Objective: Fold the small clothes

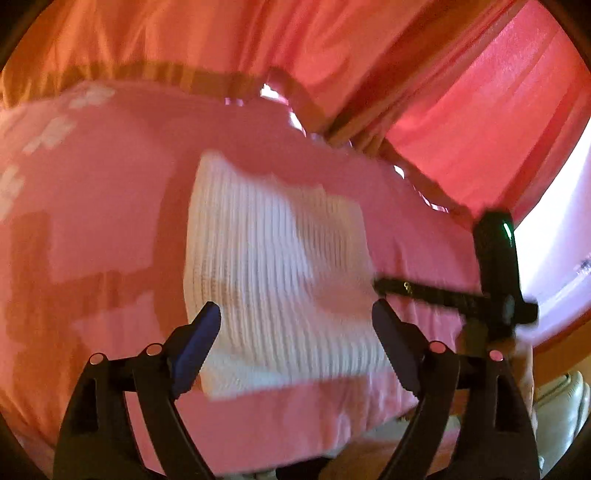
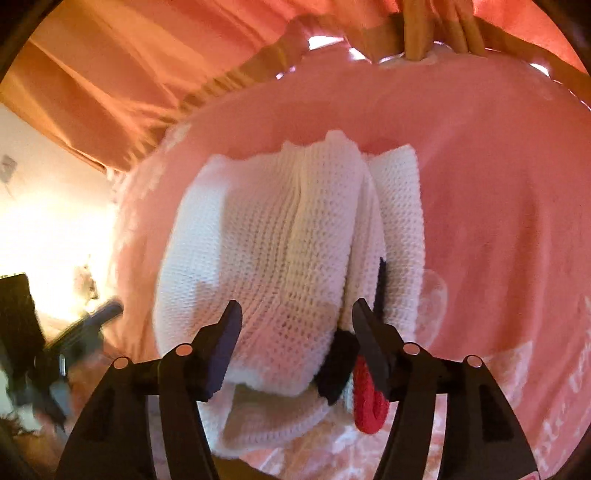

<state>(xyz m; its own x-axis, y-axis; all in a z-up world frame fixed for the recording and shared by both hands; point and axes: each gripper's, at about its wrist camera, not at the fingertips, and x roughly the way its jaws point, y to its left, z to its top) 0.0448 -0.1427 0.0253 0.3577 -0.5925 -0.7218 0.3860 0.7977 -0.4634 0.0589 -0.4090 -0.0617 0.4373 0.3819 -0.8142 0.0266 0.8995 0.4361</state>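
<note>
A white knitted garment (image 1: 273, 273) lies folded on a pink cloth-covered surface (image 1: 110, 184). In the right wrist view the garment (image 2: 273, 251) fills the middle, with black and red knitted patches (image 2: 365, 391) at its near right edge. My left gripper (image 1: 295, 325) is open and empty, fingers apart over the garment's near edge. My right gripper (image 2: 295, 321) is open and empty, its fingers just above the garment's near part. The right gripper also shows in the left wrist view (image 1: 495, 280) at the garment's right side.
The pink cloth has white printed patterns (image 2: 517, 369). Red-orange curtains (image 1: 480, 110) hang behind the surface. A wooden frame (image 2: 417, 29) stands at the far edge. Bright light comes from the side (image 2: 48, 229).
</note>
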